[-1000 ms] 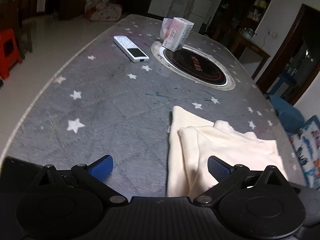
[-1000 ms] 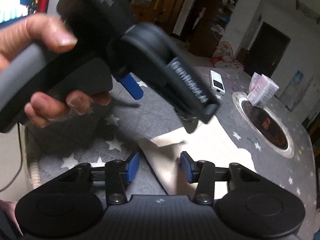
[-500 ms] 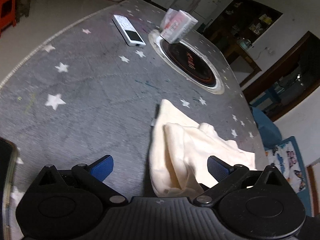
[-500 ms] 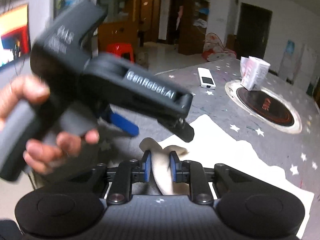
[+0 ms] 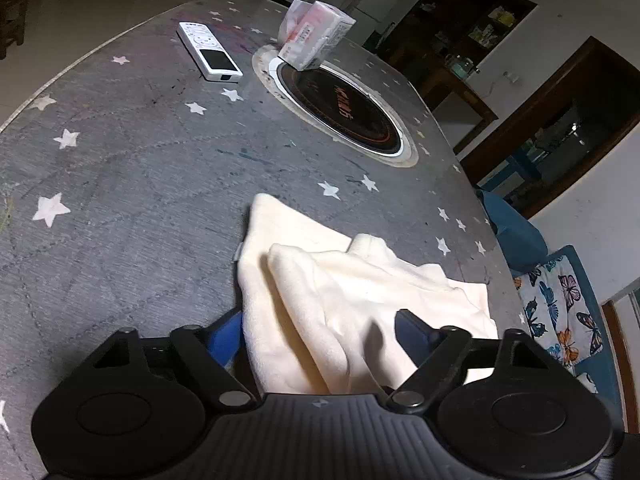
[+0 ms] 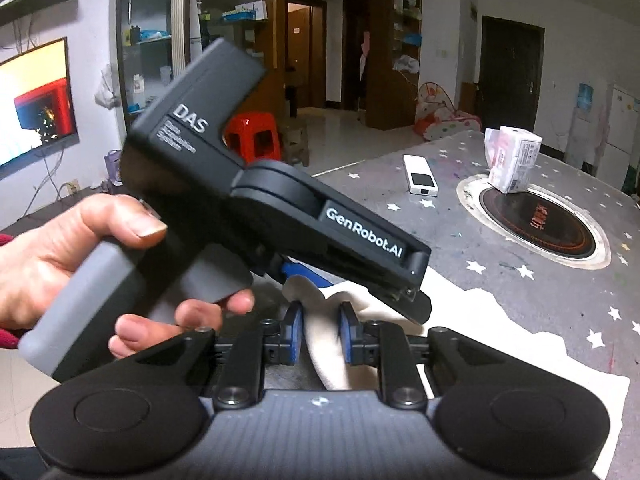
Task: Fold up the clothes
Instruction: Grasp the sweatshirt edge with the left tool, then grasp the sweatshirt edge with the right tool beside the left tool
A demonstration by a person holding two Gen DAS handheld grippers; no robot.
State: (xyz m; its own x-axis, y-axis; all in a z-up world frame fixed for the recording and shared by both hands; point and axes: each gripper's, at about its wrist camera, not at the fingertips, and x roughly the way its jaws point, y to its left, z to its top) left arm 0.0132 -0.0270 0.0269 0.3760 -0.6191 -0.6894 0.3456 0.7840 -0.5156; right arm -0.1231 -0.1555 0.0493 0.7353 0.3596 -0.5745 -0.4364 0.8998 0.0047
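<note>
A: Where does the cream-coloured soft knit garment [image 5: 360,300] lie?

B: On the grey star-printed tablecloth [image 5: 140,184], at about five o'clock from the round black inset hotplate [image 5: 340,108], partly doubled over itself. The white remote control [image 5: 209,55] and the white-and-pink paper packet [image 5: 316,34] sit well apart from it, toward twelve o'clock.

A: And the grippers?

B: The right gripper [image 6: 320,330] has its blue pads [image 6: 295,330] drawn close on a raised roll of the cloth, which fills the gap between them; it looks pinched. The left gripper [image 5: 320,340] is spread wide, with cloth bunched between its fingers but not clamped. The person's left hand [image 6: 80,264] grips its handle.

A: How will the fabric behave?

B: Light, limp and likely a little stretchy. It should sag and crease from any single point, not slide stiffly.

A: So where should it be taken?

B: Probably at a hem or corner, through both layers, the two holds well apart so that the edge hangs taut.
</note>
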